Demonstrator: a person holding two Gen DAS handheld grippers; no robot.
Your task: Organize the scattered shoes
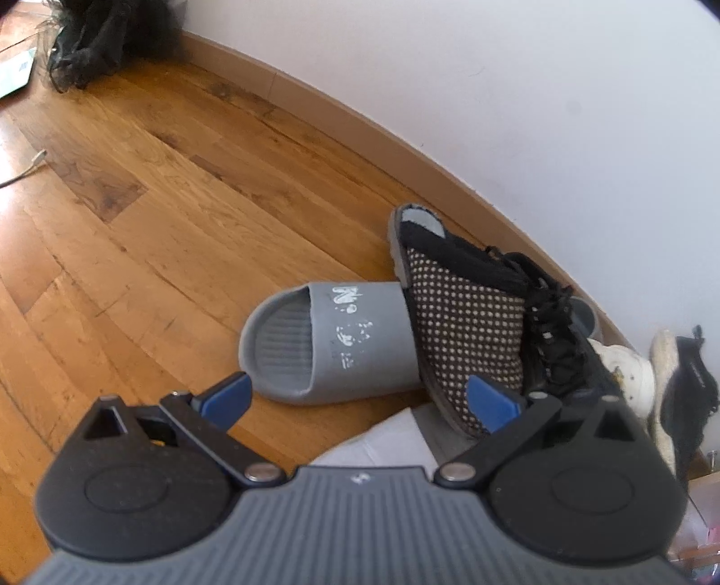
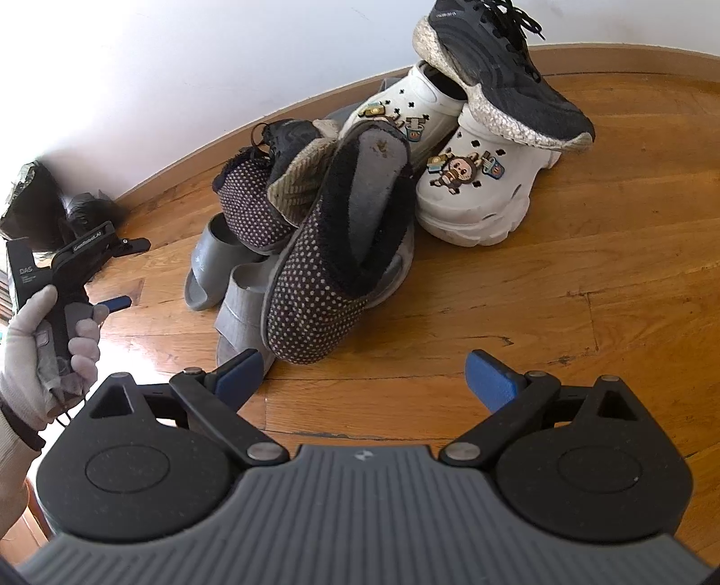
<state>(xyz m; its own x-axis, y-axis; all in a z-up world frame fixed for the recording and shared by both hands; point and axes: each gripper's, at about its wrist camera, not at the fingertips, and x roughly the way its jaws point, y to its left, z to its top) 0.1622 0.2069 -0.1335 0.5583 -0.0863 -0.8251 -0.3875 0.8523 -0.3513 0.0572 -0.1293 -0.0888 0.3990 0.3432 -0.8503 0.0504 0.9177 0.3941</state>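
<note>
black slipper point(image 2: 310, 288) dotted white, grey slide point(image 1: 324, 337), white clogs point(image 2: 477, 189) (cartoon charms), brown floor point(image 1: 135, 202).

It looked like a lived-in home, a corner of a bedroom or hallway. The floor point(image 2: 607, 279) was warm, scuffed wooden plank, met by a brown skirting board point(image 1: 315, 103) under a plain white wall point(image 1: 540, 90). Household footwear lay heaped against that wall: dotted fleece slippers point(image 2: 315, 288), grey slides point(image 1: 324, 342), white clogs with cartoon charms point(image 2: 477, 184), a worn black trainer point(image 2: 504, 76). At ten o'clock, a dark crumpled bundle point(image 1: 85, 40) sat on the floor.
</note>
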